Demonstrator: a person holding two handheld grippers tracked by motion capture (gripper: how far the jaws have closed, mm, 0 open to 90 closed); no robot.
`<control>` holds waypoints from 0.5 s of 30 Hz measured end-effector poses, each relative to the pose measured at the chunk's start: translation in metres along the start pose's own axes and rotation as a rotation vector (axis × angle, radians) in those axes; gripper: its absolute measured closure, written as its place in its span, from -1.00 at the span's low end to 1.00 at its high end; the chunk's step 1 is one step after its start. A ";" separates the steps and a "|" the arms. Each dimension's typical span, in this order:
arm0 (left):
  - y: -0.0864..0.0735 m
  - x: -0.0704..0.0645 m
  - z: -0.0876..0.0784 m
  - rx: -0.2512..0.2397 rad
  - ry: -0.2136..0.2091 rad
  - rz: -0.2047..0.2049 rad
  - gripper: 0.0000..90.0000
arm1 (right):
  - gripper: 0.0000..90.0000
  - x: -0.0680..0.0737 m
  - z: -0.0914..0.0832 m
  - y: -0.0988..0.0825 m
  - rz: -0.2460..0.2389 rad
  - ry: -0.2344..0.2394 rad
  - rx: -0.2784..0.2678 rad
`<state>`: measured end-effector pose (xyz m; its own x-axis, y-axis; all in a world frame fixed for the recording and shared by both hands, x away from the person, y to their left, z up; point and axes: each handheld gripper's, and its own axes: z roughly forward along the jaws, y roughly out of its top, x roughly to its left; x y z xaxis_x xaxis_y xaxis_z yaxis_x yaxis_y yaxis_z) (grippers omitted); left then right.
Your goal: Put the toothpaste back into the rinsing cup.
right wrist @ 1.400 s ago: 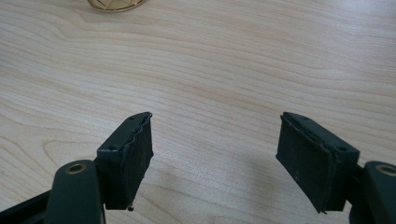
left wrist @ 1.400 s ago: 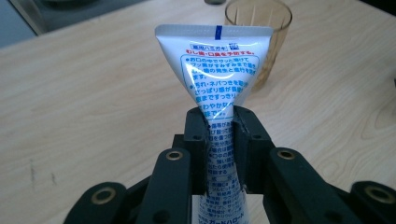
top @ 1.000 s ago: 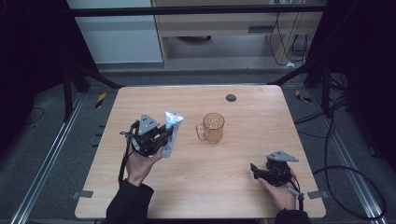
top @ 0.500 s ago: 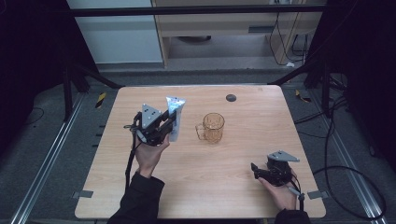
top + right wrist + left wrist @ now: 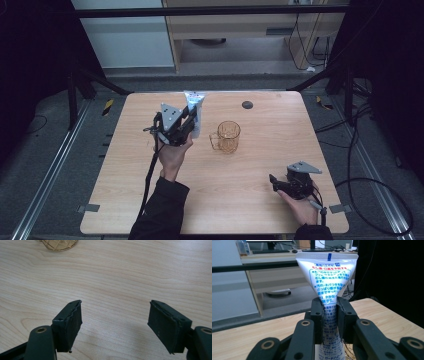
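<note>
A white toothpaste tube [image 5: 327, 280] with blue and red print stands upright, crimped end up, clamped between the jaws of my left gripper [image 5: 329, 315]. In the high view the left gripper [image 5: 189, 124] holds the tube [image 5: 194, 107] above the table, left of an amber glass mug [image 5: 227, 137]. My right gripper [image 5: 274, 183] rests low near the table's front right, jaws wide apart with bare wood between them. In the right gripper view the gripper [image 5: 115, 322] is open and the mug's base [image 5: 59, 245] peeks in at the top edge.
The light wooden table [image 5: 250, 200] has a small dark round disc [image 5: 247, 104] near its far edge. Metal rails run along both sides of the table, with cables on the floor to the right. A cabinet stands beyond the far edge.
My left gripper has risen and moved forward and to the right with the tube, nearer the mug. The right gripper has stayed in place.
</note>
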<state>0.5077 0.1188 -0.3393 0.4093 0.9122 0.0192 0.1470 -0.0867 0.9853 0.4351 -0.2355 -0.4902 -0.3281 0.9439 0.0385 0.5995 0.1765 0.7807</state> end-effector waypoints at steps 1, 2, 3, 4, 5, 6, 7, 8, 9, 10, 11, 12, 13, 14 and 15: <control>0.000 -0.002 0.003 -0.009 0.000 -0.006 0.69 | -0.40 0.000 0.000 0.000 -0.002 0.001 0.000; 0.000 -0.003 0.006 -0.011 -0.002 -0.013 0.69 | -0.40 0.000 0.000 0.000 -0.001 0.000 0.002; 0.000 -0.003 0.009 -0.016 -0.004 -0.016 0.69 | -0.40 0.000 0.000 0.000 0.002 0.001 0.003; 0.000 -0.005 0.013 -0.019 -0.002 -0.024 0.69 | -0.40 0.001 0.000 0.000 0.003 0.002 0.003; 0.000 -0.006 0.017 -0.020 0.000 -0.027 0.69 | -0.40 0.001 0.001 0.000 -0.001 0.005 0.001; 0.000 -0.007 0.020 -0.018 0.001 -0.028 0.69 | -0.40 0.001 0.001 0.000 -0.002 0.007 0.000; 0.000 -0.008 0.022 -0.017 0.001 -0.030 0.69 | -0.40 0.001 0.001 0.000 -0.006 0.006 0.001; 0.000 -0.009 0.025 -0.019 0.000 -0.030 0.69 | -0.40 0.001 0.001 0.000 -0.007 0.007 -0.001; 0.000 -0.011 0.028 -0.024 -0.002 -0.031 0.69 | -0.40 0.001 0.002 0.000 -0.005 0.007 0.001; 0.000 -0.012 0.030 -0.025 0.001 -0.032 0.69 | -0.40 0.000 0.002 0.000 -0.008 0.006 0.001; 0.000 -0.013 0.031 -0.025 0.002 -0.033 0.69 | -0.40 0.000 0.002 0.000 -0.005 0.007 0.000; 0.000 -0.014 0.033 -0.025 0.001 -0.031 0.70 | -0.40 0.000 0.002 0.000 -0.004 0.007 0.000; 0.001 -0.015 0.035 -0.027 0.001 -0.033 0.70 | -0.40 0.000 0.002 0.000 -0.003 0.007 -0.001; 0.001 -0.016 0.036 -0.028 0.000 -0.034 0.70 | -0.40 0.000 0.001 0.000 -0.002 0.008 -0.001; 0.002 -0.016 0.038 -0.027 -0.001 -0.034 0.70 | -0.40 0.000 0.001 0.000 -0.002 0.007 -0.002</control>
<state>0.5353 0.0885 -0.3439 0.4055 0.9140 -0.0146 0.1367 -0.0448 0.9896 0.4360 -0.2351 -0.4910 -0.3349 0.9413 0.0414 0.5974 0.1781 0.7819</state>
